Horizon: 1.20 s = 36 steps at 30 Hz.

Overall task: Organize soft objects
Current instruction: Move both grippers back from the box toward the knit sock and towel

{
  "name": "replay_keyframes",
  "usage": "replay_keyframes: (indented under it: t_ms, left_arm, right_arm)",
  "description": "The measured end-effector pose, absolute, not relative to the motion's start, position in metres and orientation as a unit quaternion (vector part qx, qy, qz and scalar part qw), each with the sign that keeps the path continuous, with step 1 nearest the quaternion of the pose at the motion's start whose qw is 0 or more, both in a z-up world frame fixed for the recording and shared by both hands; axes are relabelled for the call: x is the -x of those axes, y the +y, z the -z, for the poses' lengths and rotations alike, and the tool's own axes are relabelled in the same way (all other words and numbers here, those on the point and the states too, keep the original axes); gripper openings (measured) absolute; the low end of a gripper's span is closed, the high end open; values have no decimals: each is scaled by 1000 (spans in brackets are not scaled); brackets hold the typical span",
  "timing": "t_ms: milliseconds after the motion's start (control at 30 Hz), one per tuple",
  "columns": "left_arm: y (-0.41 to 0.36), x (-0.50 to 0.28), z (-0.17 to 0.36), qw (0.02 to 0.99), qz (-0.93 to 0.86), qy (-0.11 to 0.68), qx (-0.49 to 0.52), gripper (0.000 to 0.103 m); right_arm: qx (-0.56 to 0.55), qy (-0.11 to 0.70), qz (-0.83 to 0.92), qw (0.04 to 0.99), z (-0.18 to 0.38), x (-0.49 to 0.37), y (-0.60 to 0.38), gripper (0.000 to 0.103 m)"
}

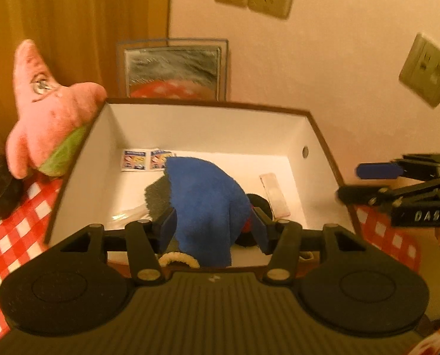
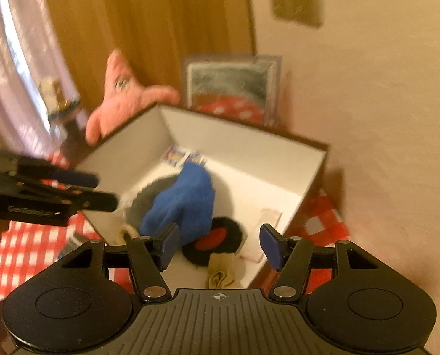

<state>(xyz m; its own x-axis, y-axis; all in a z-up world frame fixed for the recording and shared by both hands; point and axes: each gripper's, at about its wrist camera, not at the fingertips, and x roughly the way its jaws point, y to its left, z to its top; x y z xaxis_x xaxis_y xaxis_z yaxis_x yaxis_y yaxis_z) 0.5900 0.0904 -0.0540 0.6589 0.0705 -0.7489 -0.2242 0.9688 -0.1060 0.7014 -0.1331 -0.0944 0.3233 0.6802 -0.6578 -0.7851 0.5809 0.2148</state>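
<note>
The left gripper (image 1: 214, 227) is released: its two blue pads stand apart. The blue soft piece (image 1: 202, 204) seems to sit between them, but the right wrist view shows this gripper at nine o'clock, above the left wall of the box (image 1: 208, 124), and not touching the piece. The right gripper (image 2: 220, 245) is also released, with nothing between its pads. The left wrist view shows it at three o'clock, just outside the right wall. I judge that both claws hang over the two sides of the box because the soft things are collected there, and each hand can reach in from its own side. The blue piece lies in the middle of the box floor, draped over a grey fluffy thing (image 1: 156, 198). At its five o'clock in the right wrist view lies a black round piece with a red centre (image 2: 217, 241), touching it or nearly so. A beige sock-like piece (image 2: 221, 272) hangs over the near wall at six o'clock. Two small printed cards (image 1: 134, 159) lie flat at the far wall, at eleven o'clock from the blue piece, and a pale packet (image 1: 274, 195) lies at three o'clock. Outside, a pink star plush (image 1: 48, 109) leans on the far left corner, at ten o'clock, on the red checked tablecloth (image 1: 6, 236). It is not yet inside, so I judge it is probably the next thing to take. A framed picture (image 1: 172, 71) stands behind the box at twelve o'clock.
</note>
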Motion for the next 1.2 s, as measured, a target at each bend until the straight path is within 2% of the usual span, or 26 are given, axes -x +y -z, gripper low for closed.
replay_keyframes:
  t_ms: [333,733,1200]
  left_arm:
    - [99,-513,20,917,-97,377,91,54]
    - [107,-409,16,912,-128,380,86,55]
    - [121,-319,42,896,-136,406,119,55]
  right_arm:
    - [-7,320,-405,857,61,-663,-202,60]
    - [-47,289,-371,881,40,-565,-255,60]
    - [-15,297,-447,844,42,-423,-224,60]
